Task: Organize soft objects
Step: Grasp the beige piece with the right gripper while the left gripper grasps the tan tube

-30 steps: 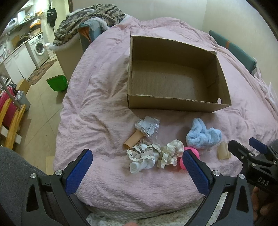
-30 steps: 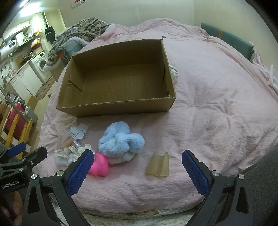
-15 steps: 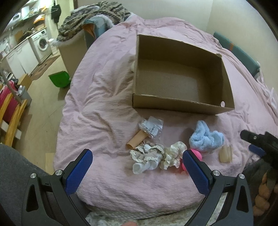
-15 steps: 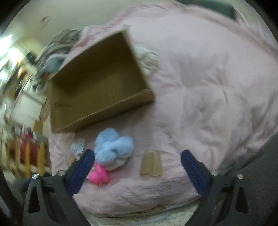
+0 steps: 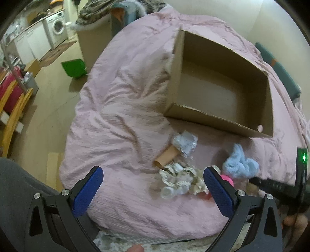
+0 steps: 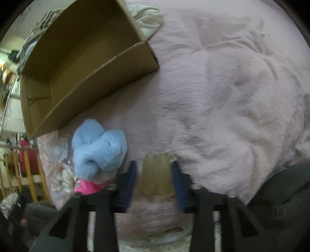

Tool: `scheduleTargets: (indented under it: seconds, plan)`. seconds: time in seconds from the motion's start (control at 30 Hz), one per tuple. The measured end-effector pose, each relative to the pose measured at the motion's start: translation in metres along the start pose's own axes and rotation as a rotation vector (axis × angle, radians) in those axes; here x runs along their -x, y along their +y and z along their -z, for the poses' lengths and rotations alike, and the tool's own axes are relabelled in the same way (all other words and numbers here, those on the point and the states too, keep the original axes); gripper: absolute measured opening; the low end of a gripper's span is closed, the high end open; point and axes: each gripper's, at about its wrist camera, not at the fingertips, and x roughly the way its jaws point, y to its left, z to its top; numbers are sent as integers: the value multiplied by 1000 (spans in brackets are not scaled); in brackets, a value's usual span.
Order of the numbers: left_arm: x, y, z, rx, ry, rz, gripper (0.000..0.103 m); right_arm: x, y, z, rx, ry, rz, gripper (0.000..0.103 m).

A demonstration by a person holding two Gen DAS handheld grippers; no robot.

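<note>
An open cardboard box (image 5: 222,83) lies on the pink bed (image 5: 120,108); it also shows in the right wrist view (image 6: 77,58). In front of it lie a fluffy blue plush (image 6: 98,149), a pink toy (image 6: 87,188), lacy white socks (image 5: 178,180), a crinkled plastic bag (image 5: 185,142) and a cardboard tube (image 5: 166,158). My right gripper (image 6: 154,178) is low on the bed, its blue pads on either side of a tan translucent soft piece (image 6: 156,174), jaws narrowed around it. My left gripper (image 5: 153,190) is open and empty, above the bed's near edge beside the socks.
A white cloth (image 6: 147,17) lies behind the box. A green bin (image 5: 74,67), a washing machine (image 5: 57,29) and a yellow wooden frame (image 5: 13,114) stand on the floor to the left. A patterned blanket pile (image 5: 100,9) sits at the bed's far left.
My right gripper has dropped down to the tan piece and its jaws have narrowed around it. My left gripper has shifted left and stays open.
</note>
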Motion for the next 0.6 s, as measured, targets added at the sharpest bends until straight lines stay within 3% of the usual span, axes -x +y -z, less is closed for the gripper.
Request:
scheduleTargets:
  seconds: [0.07,0.23,0.4,0.53,0.6]
  plan:
    - [-2,8,-6,32,18,3,103,-3,2,2,9,-5,7,17]
    - [-14,15,-17,62,81,20,100,13,6,3,21,-87,-36,14]
    - [-39,7,-36,29,170,51,75,36,10,-6,-3,-202,-130,14]
    - [-69,-5,-44,-41,275,73,46,47,11,-13,-1,-254,-180,14]
    - [-85,-12,-42,-65,341,99,45,45,14,-14,-1,-250,-188,14]
